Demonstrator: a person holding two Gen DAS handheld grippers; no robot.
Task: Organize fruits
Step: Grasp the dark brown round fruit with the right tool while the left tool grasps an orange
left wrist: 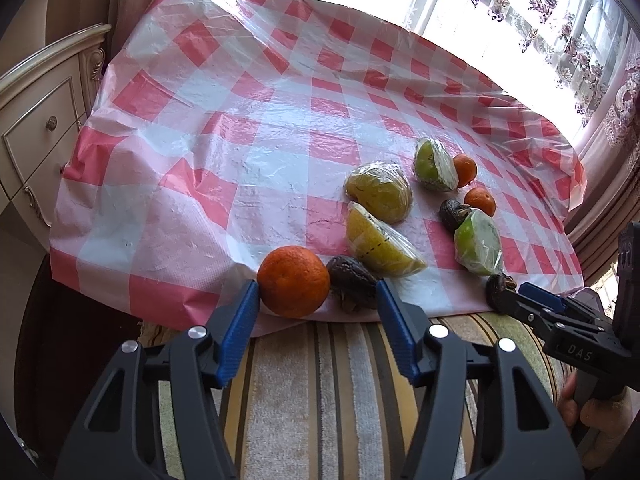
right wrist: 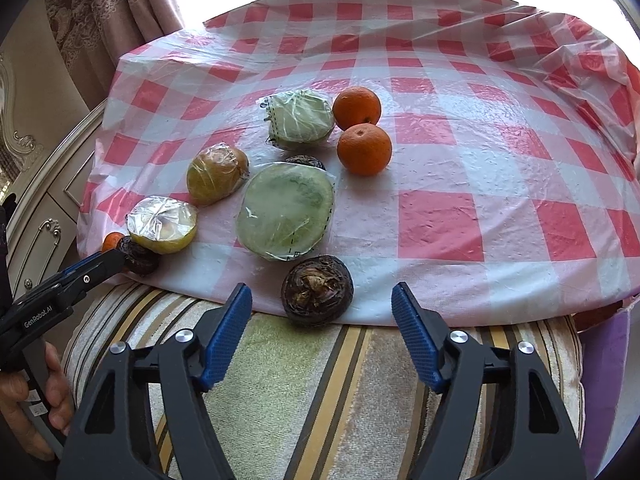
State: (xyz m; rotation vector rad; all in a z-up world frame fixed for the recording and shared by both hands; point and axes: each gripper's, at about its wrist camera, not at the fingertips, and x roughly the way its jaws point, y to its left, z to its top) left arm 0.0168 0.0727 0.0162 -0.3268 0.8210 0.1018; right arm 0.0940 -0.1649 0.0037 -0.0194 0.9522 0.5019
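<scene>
Fruits lie on a red-and-white checked cloth point(left wrist: 240, 128). My left gripper point(left wrist: 318, 288) is open at the near edge, with an orange point(left wrist: 293, 281) and a dark brown fruit point(left wrist: 352, 276) between its fingers. Two wrapped yellow halves point(left wrist: 380, 192) point(left wrist: 384, 244), two wrapped green halves point(left wrist: 434, 165) point(left wrist: 478, 246) and two small oranges point(left wrist: 465, 169) point(left wrist: 480, 200) lie beyond. My right gripper point(right wrist: 322, 294) is open, just before a dark brown fruit point(right wrist: 317, 290). A wrapped green half point(right wrist: 285, 216) and two oranges point(right wrist: 357, 107) point(right wrist: 364, 149) lie behind it.
A striped cushion point(right wrist: 320, 380) lies under the cloth's near edge. A cream cabinet point(left wrist: 36, 120) stands on the left. Curtains point(left wrist: 608, 92) and a bright window are behind. The cloth's left half in the left wrist view holds no fruit.
</scene>
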